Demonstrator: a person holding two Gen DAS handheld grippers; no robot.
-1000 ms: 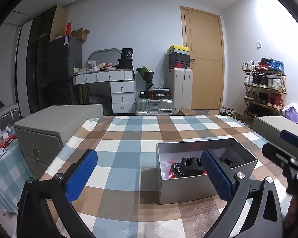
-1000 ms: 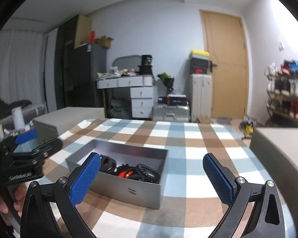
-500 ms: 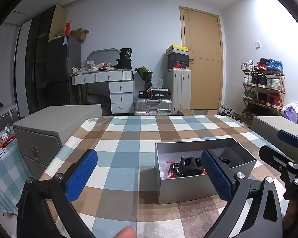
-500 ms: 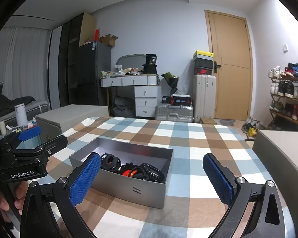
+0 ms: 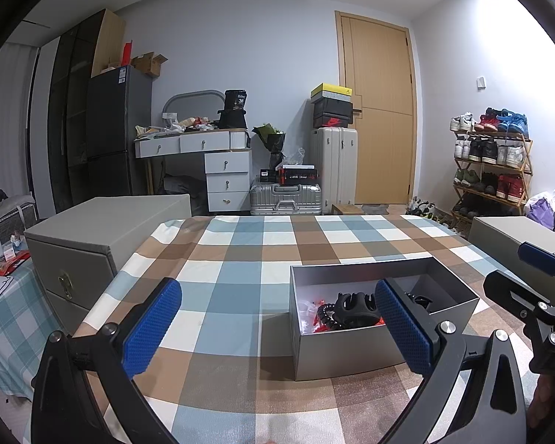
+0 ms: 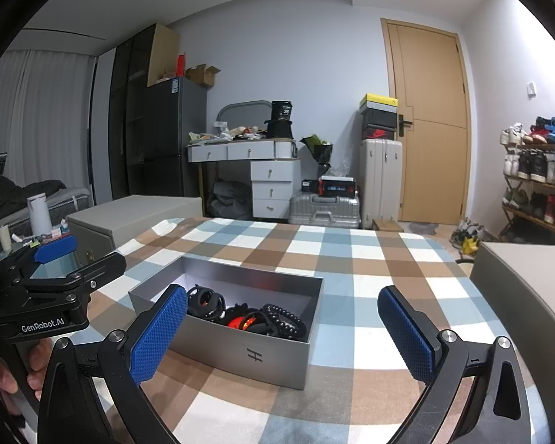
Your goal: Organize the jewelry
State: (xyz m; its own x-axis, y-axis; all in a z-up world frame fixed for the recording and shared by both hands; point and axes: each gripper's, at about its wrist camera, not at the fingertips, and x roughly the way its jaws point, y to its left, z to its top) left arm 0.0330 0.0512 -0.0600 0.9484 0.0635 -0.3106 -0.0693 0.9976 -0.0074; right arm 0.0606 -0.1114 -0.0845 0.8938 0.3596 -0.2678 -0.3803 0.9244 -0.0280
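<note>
Now both grippers held wide, nothing gripped: left gripper (image 5: pixel 277 327), right gripper (image 6: pixel 283 327). Grey box (image 6: pixel 240 355) set open on checked worktop (image 5: pixel 240 277), jewelry (image 6: pixel 262 320) heaped inside, kept reachable between grippers.

Left wrist view: low over the checked tablecloth (image 5: pixel 240 281), facing the door (image 5: pixel 377 111); grey box (image 5: pixel 347 347) ahead-right, close.
Right wrist view: same height and facing; box (image 6: pixel 240 351) ahead-left.
Shared: box, tablecloth, door wall.

Even indoor light, glare blown out upper right, sharp focus, fisheye bending, dark vignette corners
</note>
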